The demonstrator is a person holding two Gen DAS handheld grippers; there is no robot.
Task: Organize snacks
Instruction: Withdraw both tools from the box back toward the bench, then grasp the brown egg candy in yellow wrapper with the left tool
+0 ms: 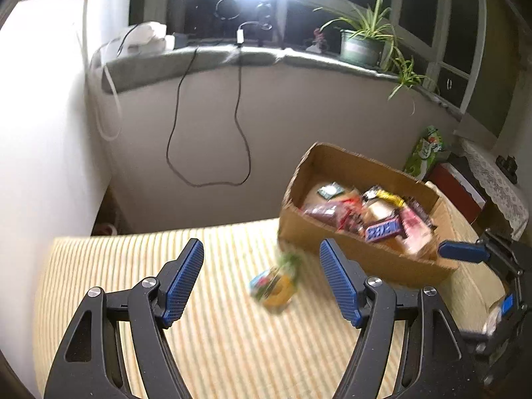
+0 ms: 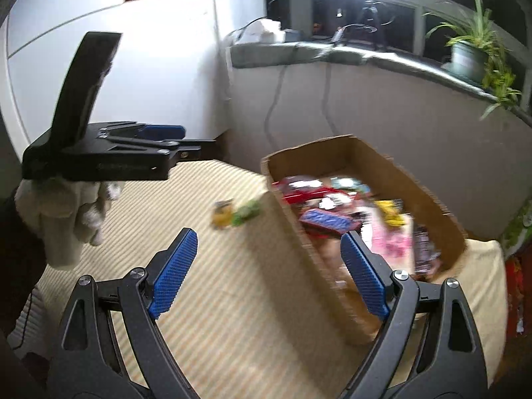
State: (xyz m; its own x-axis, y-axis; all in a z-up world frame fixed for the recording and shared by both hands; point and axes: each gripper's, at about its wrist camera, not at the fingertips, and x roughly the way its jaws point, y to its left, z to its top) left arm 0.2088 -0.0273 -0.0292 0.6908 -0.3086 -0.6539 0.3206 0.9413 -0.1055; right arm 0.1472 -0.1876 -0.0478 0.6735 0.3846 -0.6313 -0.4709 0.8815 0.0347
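Cardboard box [image 1: 349,249]: on striped cloth [image 1: 199,332], filled with mixed snack packets. Loose snack packet [image 1: 274,287]: yellow-green, blurred, possibly candy, on the cloth beside the box. Left gripper [image 1: 262,279]: jaws wide, empty. Right gripper [image 2: 269,269]: jaws wide, empty, over box's near wall

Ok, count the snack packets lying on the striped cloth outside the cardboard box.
1: a blurred yellow-and-green snack packet on the striped cloth, just left of the cardboard box. The box could hide others behind it.
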